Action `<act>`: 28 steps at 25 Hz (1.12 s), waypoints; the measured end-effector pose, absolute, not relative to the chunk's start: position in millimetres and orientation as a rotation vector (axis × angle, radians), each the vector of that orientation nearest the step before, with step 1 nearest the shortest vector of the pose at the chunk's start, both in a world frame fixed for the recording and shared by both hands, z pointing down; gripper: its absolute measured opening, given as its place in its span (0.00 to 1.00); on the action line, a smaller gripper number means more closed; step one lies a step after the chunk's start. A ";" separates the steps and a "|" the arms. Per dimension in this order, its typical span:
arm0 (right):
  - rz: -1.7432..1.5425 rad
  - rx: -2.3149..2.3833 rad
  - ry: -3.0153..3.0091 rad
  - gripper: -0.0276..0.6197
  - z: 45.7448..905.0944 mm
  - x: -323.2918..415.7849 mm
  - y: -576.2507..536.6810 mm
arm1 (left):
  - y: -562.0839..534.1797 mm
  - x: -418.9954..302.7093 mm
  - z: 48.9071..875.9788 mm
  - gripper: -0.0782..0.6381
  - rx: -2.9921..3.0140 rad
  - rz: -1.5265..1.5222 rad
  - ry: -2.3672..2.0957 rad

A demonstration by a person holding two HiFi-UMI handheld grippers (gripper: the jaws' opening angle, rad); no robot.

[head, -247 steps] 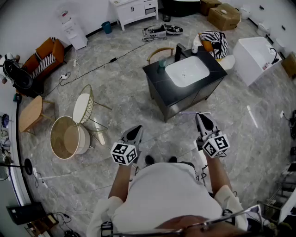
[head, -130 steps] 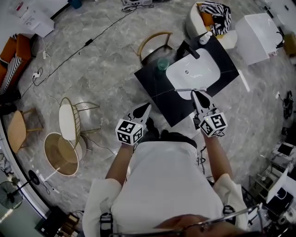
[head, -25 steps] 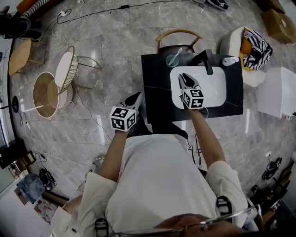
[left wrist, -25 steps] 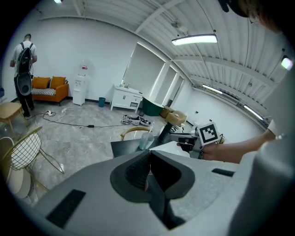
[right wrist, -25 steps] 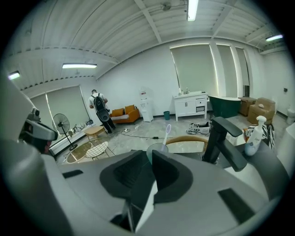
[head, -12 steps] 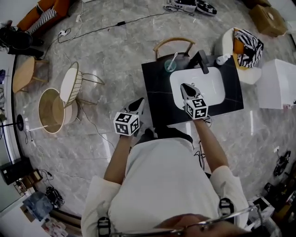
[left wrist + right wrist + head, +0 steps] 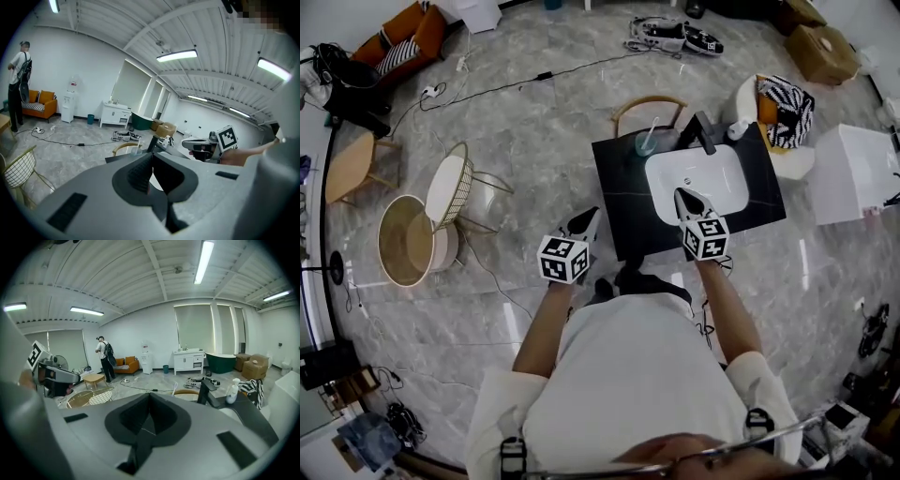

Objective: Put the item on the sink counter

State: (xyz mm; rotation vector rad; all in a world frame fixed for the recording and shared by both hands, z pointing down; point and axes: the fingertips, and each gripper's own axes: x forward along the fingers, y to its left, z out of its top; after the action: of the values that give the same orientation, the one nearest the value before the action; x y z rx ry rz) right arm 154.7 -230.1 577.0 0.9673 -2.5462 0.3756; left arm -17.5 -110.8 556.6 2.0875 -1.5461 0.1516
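A black sink counter (image 7: 623, 202) holds a white basin (image 7: 712, 169), a black faucet (image 7: 697, 131) and a green cup (image 7: 644, 143) with a white toothbrush (image 7: 652, 127) standing in it. My right gripper (image 7: 681, 193) hovers over the basin's front edge, shut with nothing between its fingers. My left gripper (image 7: 592, 215) is off the counter's front left corner, also shut and empty. In the right gripper view (image 7: 149, 393) the faucet (image 7: 206, 391) and the toothbrush (image 7: 174, 387) lie ahead. The left gripper view (image 7: 152, 153) shows the cup (image 7: 136, 149) beyond its jaws.
A white pump bottle (image 7: 737, 129) stands by the faucet. A wooden chair (image 7: 647, 103) sits behind the counter. Wire and round side tables (image 7: 450, 192) are to the left, with a white cabinet (image 7: 853, 173) to the right. A person (image 7: 105, 357) stands far off.
My right gripper has drawn back from over the basin near the cup to the basin's front edge. The toothbrush stays in the cup. The left gripper has kept its place.
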 end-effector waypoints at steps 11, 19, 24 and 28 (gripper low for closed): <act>0.366 1.014 -2.568 0.05 538.7 165.2 -155.0 | -65.8 -9.0 517.3 0.12 2.191 0.073 -1.539; 0.365 1.044 -2.592 0.05 530.4 181.7 -140.7 | -62.8 -7.2 516.6 0.12 2.190 0.060 -1.558; 0.310 1.033 -2.628 0.05 520.5 193.9 -147.1 | -66.1 -0.1 514.3 0.12 2.178 0.054 -1.574; 0.276 1.008 -2.656 0.05 511.7 202.9 -152.3 | -69.4 5.4 515.9 0.12 2.155 0.058 -1.591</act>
State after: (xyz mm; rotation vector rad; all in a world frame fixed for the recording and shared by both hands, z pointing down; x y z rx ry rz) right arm 202.9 -152.3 511.7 1.0080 -2.6557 0.2759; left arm 5.4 -69.4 515.9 2.1546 -1.5908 0.0584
